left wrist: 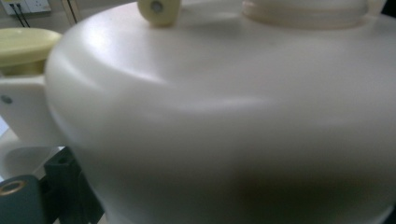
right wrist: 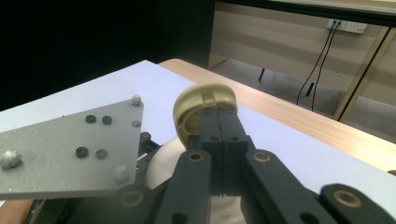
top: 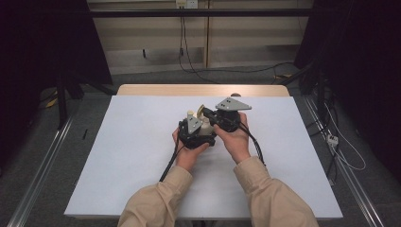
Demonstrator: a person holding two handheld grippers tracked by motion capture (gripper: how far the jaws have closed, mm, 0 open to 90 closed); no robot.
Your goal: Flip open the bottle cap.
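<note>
High view: I hold both tools together at the centre of the frame, over the white table sheet (top: 142, 156). My left gripper (top: 195, 130) sits low, its grey plate (top: 193, 124) on top; my right gripper (top: 218, 118) comes in from the right of it. A cream teapot-like vessel (top: 205, 126) sits between them, mostly covered. To do this step well, as I judge it, I keep the left tool steadying the body and move the right alone, slowly.

Left gripper view: The vessel body (left wrist: 224, 130) is pressed close to the lens. A yellowish knob (left wrist: 159, 10) sits at the top edge, a yellowish handle end (left wrist: 25, 44) at upper left. My own jaws are hidden; I cannot tell their opening.

Right gripper view: My jaws stand closed together at frame centre, pinching a yellowish curved handle (right wrist: 201, 100). The body below is cut off; the contact underneath is hard to make out.
</note>
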